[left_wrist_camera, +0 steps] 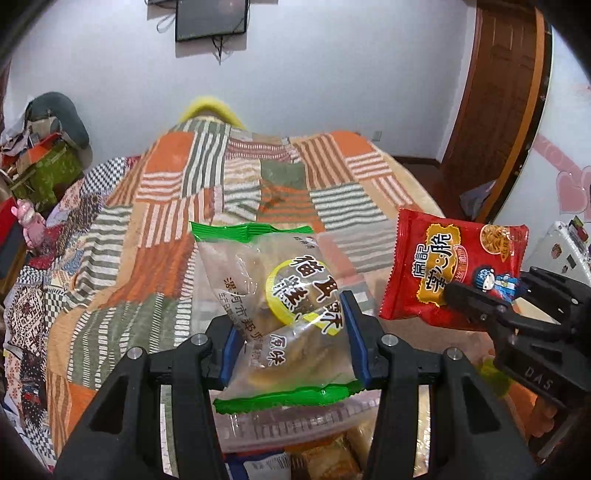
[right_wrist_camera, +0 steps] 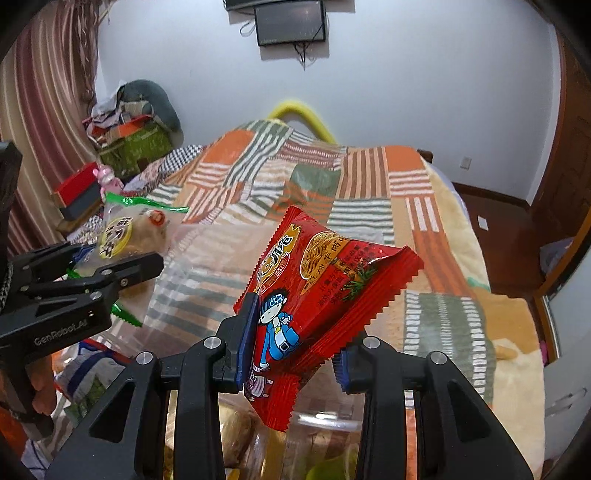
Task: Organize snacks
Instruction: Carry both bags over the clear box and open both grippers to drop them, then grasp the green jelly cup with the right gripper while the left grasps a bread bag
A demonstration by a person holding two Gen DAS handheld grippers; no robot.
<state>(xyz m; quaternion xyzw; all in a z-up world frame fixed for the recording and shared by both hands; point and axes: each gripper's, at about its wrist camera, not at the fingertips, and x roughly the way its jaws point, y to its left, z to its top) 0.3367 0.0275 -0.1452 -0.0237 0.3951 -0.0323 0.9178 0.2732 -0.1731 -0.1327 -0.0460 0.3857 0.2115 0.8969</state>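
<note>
Left tongs (left_wrist_camera: 293, 339) clamp a clear green-edged packet (left_wrist_camera: 284, 295), right tongs (right_wrist_camera: 291, 341) a red packet (right_wrist_camera: 317, 284), above a snack-filled clear tub (right_wrist_camera: 325, 424).

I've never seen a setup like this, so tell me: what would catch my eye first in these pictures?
Two snack packets held up in the air over a bed. The left gripper pinches a clear packet with green ends, and to its right the right gripper clamps a bright red packet with a cartoon boy. Behind them spreads an orange, green and white striped patchwork blanket, with a dark screen high on the white wall.
</note>
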